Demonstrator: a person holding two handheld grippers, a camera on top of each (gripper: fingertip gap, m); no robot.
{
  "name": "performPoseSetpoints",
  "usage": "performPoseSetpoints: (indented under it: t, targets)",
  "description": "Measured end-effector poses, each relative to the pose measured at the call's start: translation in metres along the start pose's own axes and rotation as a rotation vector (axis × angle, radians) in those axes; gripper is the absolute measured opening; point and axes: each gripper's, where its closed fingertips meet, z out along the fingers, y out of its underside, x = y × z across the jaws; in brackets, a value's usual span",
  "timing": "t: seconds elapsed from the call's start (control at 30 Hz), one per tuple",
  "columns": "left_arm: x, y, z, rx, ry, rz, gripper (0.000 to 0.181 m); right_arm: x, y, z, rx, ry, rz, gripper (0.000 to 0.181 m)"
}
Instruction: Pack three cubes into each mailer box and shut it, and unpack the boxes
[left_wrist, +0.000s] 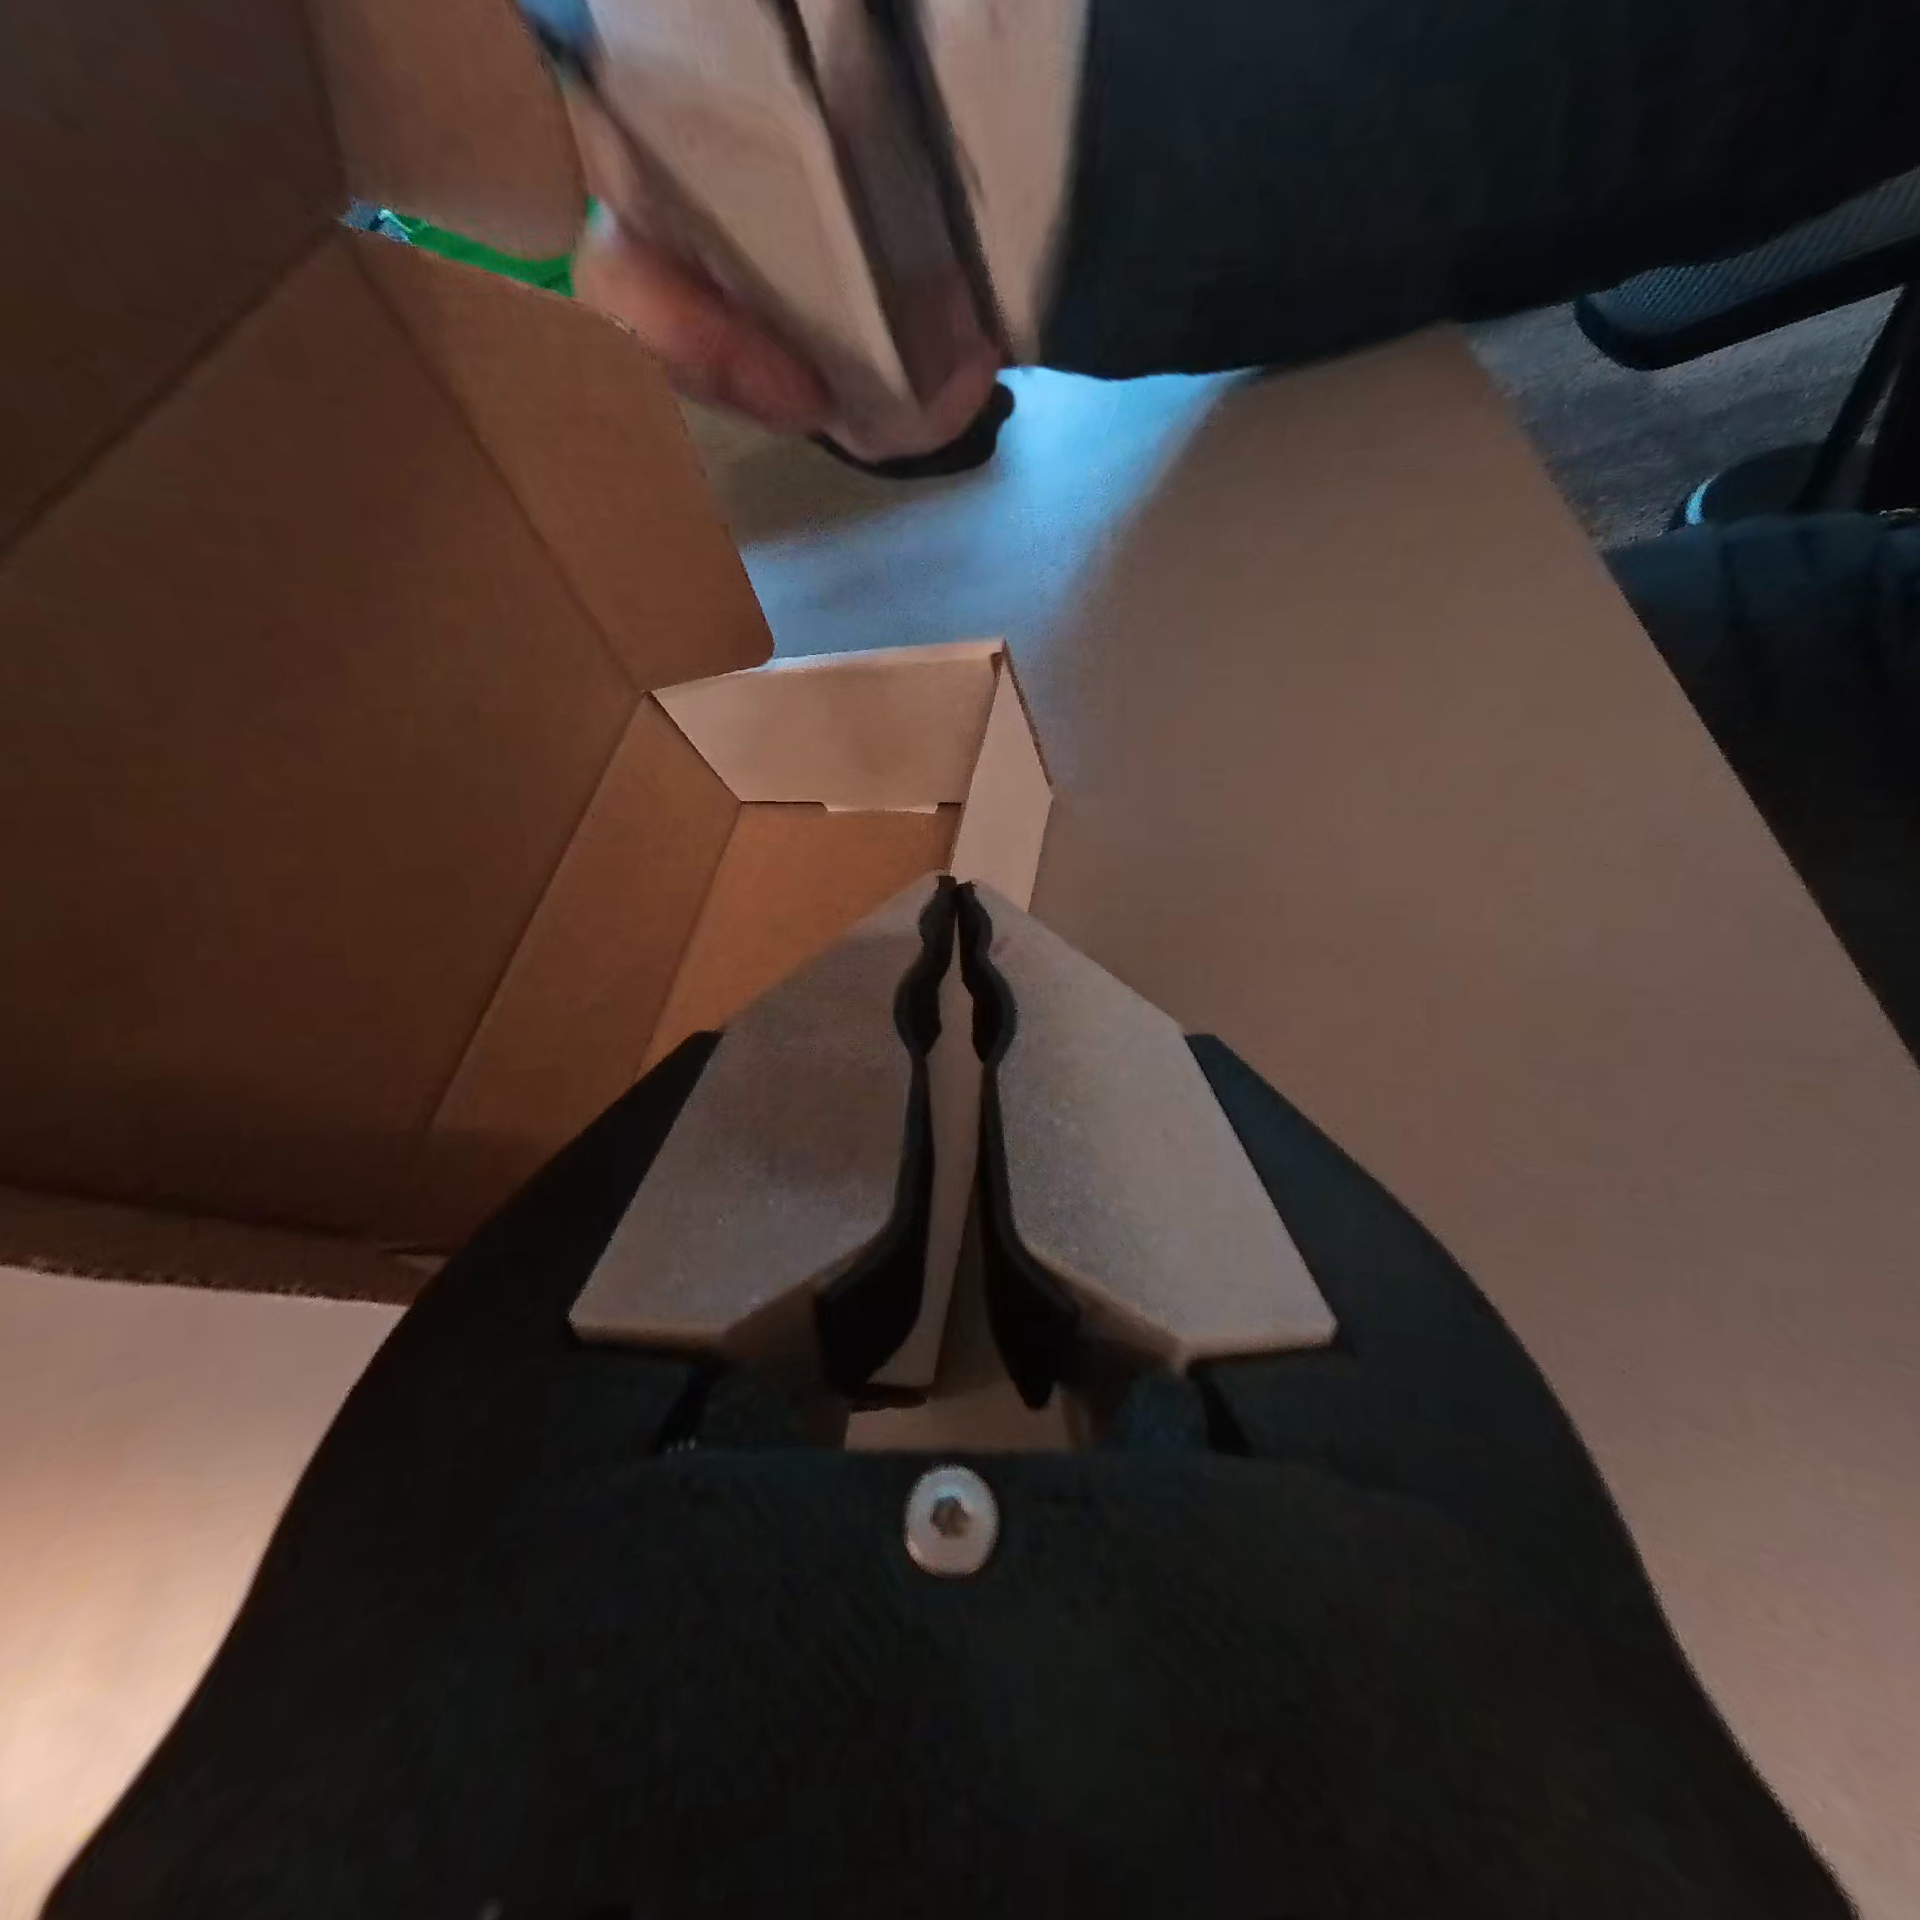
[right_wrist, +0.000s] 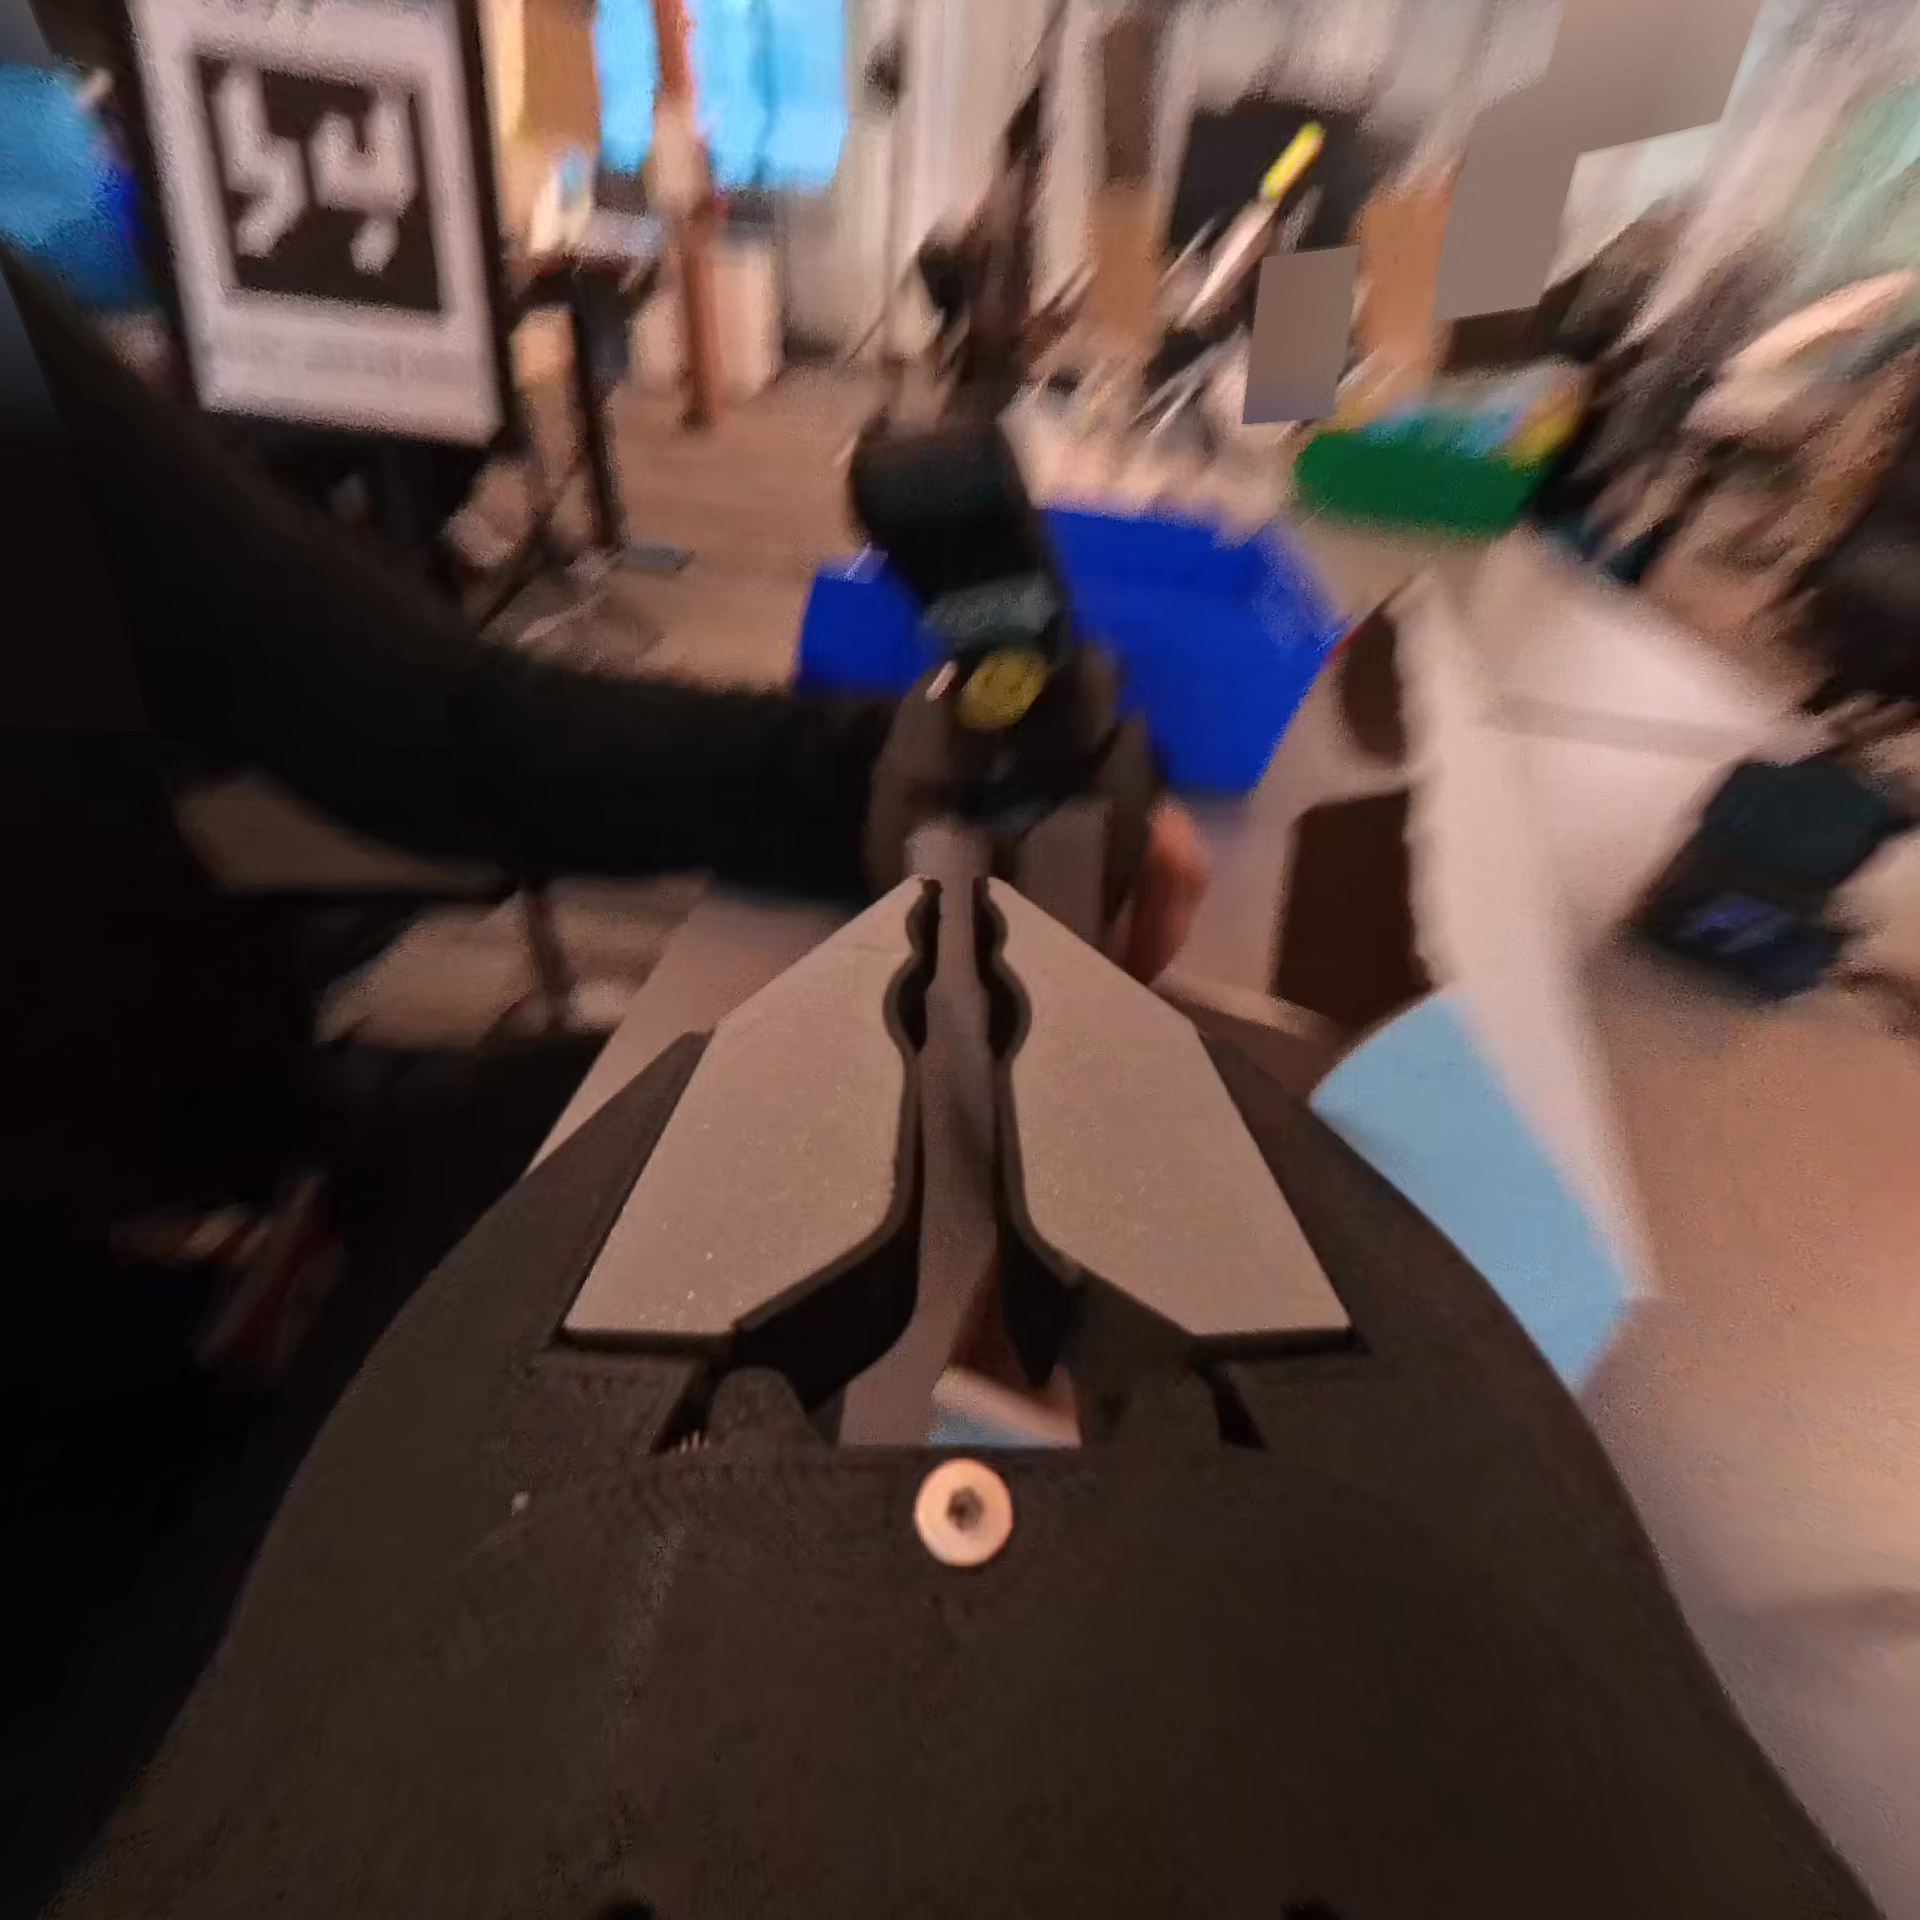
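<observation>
An open brown mailer box fills the left of the left wrist view, its lid and flaps standing up. My left gripper is shut on the box's near right side flap, whose cardboard runs down between the fingers. My right gripper is shut with only a narrow slit between the tips; that view is blurred and I see nothing held. It also shows in the left wrist view, blurred, tips down over the table behind the box. The left gripper and a black sleeve show in the right wrist view. No cubes are in view.
The box stands on a light table whose right edge drops to carpet and a black chair. Something green sits behind the box. A blue bin, a green bin and a marker board stand beyond. Across from one pair of fingers to the other is roughly 9 centimetres.
</observation>
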Motion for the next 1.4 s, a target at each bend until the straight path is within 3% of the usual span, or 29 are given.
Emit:
performPoseSetpoints:
  t: [0.07,0.1,0.17,0.23,0.4,0.53,0.7,0.83,0.9,1.03,1.2,1.4]
  targets:
    - [0.003,0.000,0.000,0.001,0.022,0.001,0.000,0.037,-0.031,-0.007,0.139,0.296,-0.077,0.000]
    - [0.006,0.003,0.001,-0.017,0.041,0.006,0.000,0.066,-0.033,-0.015,0.119,0.512,-0.121,0.000]
    - [0.012,0.006,0.004,-0.037,0.066,0.023,0.000,0.113,-0.022,-0.039,-0.048,0.890,-0.224,0.000]
    - [0.024,0.001,0.004,-0.025,0.146,0.002,0.000,0.130,-0.013,-0.051,-0.162,1.062,-0.323,0.000]
    - [0.050,-0.008,-0.001,0.001,0.311,-0.034,0.000,0.137,0.007,-0.049,-0.340,1.112,-0.440,0.000]
    - [0.070,-0.015,-0.007,0.019,0.439,-0.067,0.000,0.148,0.017,-0.070,-0.375,1.142,-0.320,0.000]
    - [0.075,-0.020,-0.013,0.046,0.485,-0.088,0.000,0.154,0.098,-0.081,-0.625,0.958,-0.055,0.000]
    - [0.075,-0.020,-0.013,0.051,0.488,-0.094,0.000,0.146,0.116,-0.071,-0.452,0.787,0.333,0.000]
    - [0.074,-0.020,-0.013,0.053,0.482,-0.093,0.000,0.147,0.121,-0.071,-0.411,0.758,0.420,0.000]
    - [0.065,-0.022,-0.011,0.078,0.430,-0.097,0.000,0.157,0.116,-0.086,-0.439,0.847,0.327,0.000]
    - [0.053,-0.036,-0.017,0.180,0.365,-0.120,0.000,0.165,0.069,-0.112,-0.179,0.920,0.324,0.000]
    - [0.036,-0.049,-0.027,0.268,0.280,-0.122,0.000,0.169,0.038,-0.151,0.075,0.979,0.338,0.000]
